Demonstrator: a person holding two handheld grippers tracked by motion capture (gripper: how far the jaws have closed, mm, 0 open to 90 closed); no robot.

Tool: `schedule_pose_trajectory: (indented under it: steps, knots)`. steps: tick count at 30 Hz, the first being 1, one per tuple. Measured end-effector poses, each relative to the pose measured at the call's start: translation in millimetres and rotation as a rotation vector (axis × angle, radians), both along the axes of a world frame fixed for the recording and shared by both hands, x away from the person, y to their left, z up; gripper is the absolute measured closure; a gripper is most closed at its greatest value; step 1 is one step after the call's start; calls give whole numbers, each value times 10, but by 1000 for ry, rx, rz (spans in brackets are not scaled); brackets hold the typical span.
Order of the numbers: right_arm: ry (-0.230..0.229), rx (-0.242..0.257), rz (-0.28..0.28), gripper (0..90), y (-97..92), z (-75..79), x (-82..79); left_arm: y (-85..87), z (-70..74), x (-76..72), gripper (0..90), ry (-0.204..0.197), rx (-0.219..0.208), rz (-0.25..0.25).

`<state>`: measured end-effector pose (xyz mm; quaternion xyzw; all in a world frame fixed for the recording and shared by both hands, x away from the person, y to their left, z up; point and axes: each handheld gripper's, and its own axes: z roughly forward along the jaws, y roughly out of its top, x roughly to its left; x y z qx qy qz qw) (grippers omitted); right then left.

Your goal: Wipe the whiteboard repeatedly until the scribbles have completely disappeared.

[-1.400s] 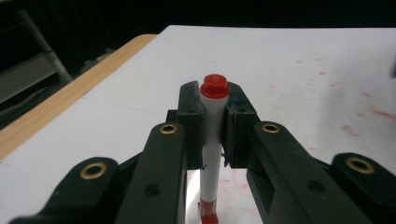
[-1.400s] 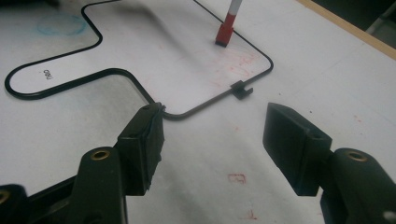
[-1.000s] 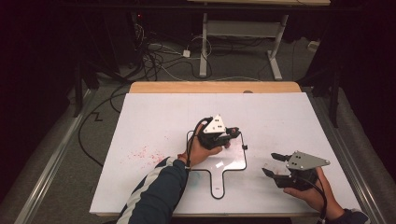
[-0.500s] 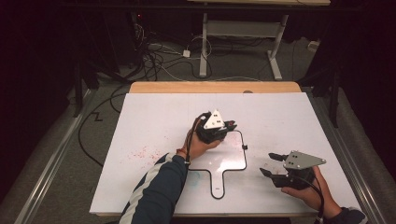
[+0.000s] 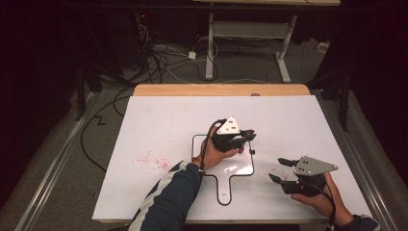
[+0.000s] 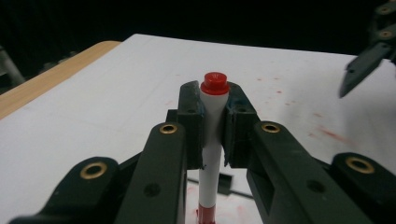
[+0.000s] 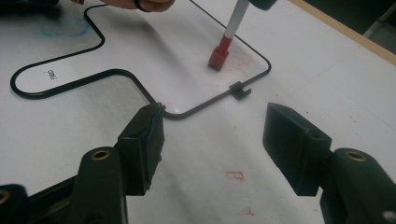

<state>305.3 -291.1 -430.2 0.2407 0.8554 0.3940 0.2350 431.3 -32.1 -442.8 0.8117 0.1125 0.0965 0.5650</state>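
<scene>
In the high view, a white sheet is seen spread over the tabletop [image 5: 159, 130], whose wooden edge shows along the top of the sheet. A small paddle-shaped whiteboard [image 5: 238, 169] with a thin black border lies at the centre of the frame, its handle pointing toward the bottom edge. The left tool [image 5: 240, 137] is held over the board's upper part. In the left gripper view, this tool [image 6: 215, 116] is seen pinching a white marker [image 6: 211, 149] with red ends, the red end cap standing just above the jaw tips. In the right gripper view, the marker [image 7: 226, 39] is seen at the upper centre, tilted, its red lower end touching the board [image 7: 140, 51] near faint red marks. The right tool [image 5: 281, 169] is held at the lower right of the high view, just beside the board's right edge; its jaws are spread wide with nothing between them. Red smudges [image 5: 151, 160] are seen on the sheet at centre left.
</scene>
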Motion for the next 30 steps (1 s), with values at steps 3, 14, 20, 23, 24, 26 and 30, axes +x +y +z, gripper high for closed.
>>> schedule_pose_trajectory:
  steps: [3,14,20,23,24,26,30]
  knots:
    - [0,-4,0,390,4,-5,5,-74,8,-45,781,-9,8,-26]
    - [8,-6,8,391,13,-31,11,-12,30,268,781,-31,37,92]
    - [14,-11,12,391,24,-46,13,-20,16,346,781,-14,19,117]
    - [9,-10,13,391,14,-42,18,-33,3,282,781,19,-7,81]
    - [7,-9,10,391,7,-36,12,-50,13,181,781,2,10,46]
    - [7,-8,10,392,2,-34,8,-65,30,87,781,-9,32,5]
    - [6,-5,7,392,10,-25,0,-68,49,26,781,-34,61,-21]
